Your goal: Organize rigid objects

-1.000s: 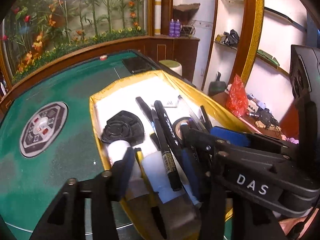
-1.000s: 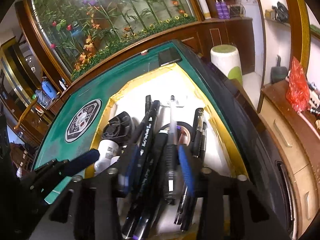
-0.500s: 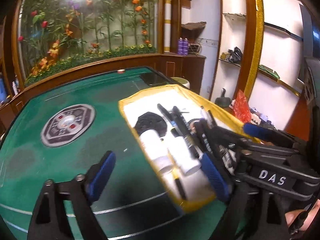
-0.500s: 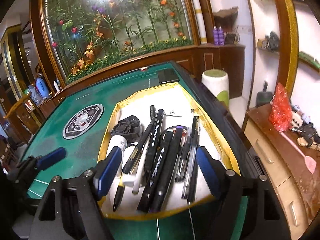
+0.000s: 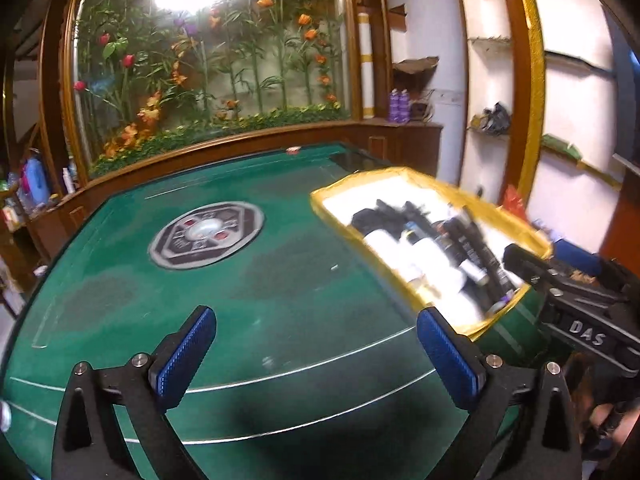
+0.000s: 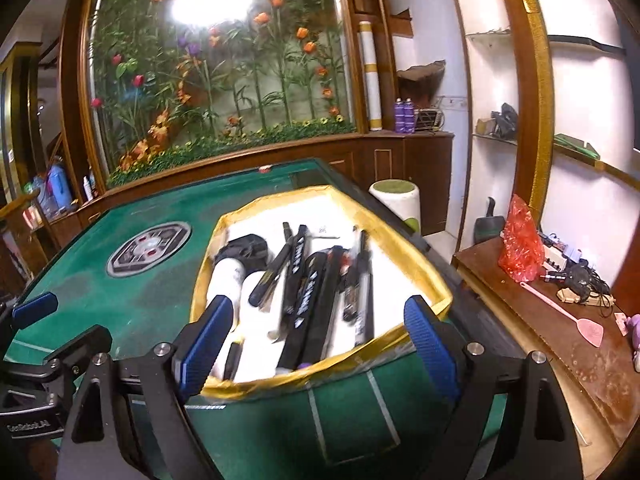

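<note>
Pens (image 5: 472,240) and white tubes (image 5: 424,252) lie in a gold tray (image 5: 436,304) on the green table (image 5: 240,300), right of the left gripper (image 5: 316,356), whose jaws are opening over bare felt. From the right wrist, the right gripper (image 6: 316,344) is also opening, empty, just before the tray's near rim.

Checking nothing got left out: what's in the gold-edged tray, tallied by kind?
White cylinders: 2
Black round part: 1
Pens and markers: at least 6; blur hides any more
Total: at least 9
</note>
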Tool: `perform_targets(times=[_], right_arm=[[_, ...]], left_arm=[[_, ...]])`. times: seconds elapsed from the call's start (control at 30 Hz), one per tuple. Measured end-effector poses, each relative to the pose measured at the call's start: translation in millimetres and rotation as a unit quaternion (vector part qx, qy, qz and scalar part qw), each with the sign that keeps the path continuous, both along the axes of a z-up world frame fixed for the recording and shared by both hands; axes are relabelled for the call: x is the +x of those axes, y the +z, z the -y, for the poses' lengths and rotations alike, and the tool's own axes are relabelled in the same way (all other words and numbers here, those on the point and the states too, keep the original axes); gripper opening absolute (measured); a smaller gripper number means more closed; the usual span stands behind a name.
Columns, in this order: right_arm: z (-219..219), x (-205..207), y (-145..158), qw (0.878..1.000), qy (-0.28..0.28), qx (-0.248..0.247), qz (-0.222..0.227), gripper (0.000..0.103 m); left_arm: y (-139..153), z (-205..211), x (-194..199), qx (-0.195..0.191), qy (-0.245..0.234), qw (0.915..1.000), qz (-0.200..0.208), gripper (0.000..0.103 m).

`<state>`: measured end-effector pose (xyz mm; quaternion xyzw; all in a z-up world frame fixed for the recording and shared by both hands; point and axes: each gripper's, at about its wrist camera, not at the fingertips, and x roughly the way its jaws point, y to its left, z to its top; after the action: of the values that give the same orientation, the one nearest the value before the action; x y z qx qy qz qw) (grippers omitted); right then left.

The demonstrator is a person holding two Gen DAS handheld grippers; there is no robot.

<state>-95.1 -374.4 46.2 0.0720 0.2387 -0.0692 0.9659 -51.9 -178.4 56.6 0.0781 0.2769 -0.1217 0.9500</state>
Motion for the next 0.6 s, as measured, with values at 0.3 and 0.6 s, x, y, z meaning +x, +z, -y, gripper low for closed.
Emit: perform_targets(times=[0.3,0.6], right_arm=[[-11.2,0.1,3.7,1.0,0.004,-0.011,0.005,0.086],[-11.3,-0.1,2.4,1.0,0.002,-0.01,0.004,0.086]], left_arm=[[2.6,-6.1,0.8,0.011,-0.005,0.9999,-0.011,0.102],[-1.4,3.0,-3.2,0.053,0.02,0.9984,0.007,0.102]])
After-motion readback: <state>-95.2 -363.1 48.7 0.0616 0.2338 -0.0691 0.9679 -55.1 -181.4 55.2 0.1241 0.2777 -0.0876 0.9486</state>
